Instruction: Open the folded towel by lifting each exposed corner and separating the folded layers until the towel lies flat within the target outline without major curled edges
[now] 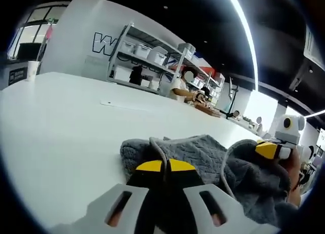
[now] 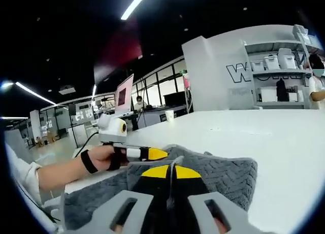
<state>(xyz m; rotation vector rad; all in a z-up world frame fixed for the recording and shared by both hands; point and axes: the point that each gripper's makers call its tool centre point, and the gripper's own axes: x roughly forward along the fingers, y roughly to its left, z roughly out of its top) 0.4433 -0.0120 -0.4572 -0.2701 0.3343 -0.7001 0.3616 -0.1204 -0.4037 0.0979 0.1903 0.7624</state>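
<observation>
Here's the grey towel (image 1: 203,153), bunched and rumpled on the white table (image 1: 61,132), its herringbone weave plain to see in the left gripper view. The left gripper (image 1: 165,167) sits right at the towel's near edge, its yellow-tipped jaws drawn together with a thin fold of the towel's hem rising up between them, so it has the cloth pinched. Just to the right of that, over the towel's heaped right side, the right gripper (image 1: 268,149) comes into the picture, yellow tip pressed into the fabric, though from here you cannot tell how its jaws stand. Switch to the right gripper view and the towel (image 2: 223,175) spreads out ahead, one flat layer reaching away to a squared corner on the table (image 2: 284,137). The right gripper (image 2: 171,172) has its own jaws closed to a narrow slit, and a thin ridge of the towel's edge stands up in that slit, gripped. Beside it, at the towel's left edge, the left gripper (image 2: 152,154) lies low against the cloth, carried by a person's hand (image 2: 96,160) wearing a black strap. Beyond the towel, at the far side of the table, a paper cup (image 2: 169,114) stands, and behind it metal shelving (image 2: 279,71) holds white storage bins. In the left gripper view, a person (image 1: 180,87) stands past the table's far edge near that same shelving (image 1: 147,56).
</observation>
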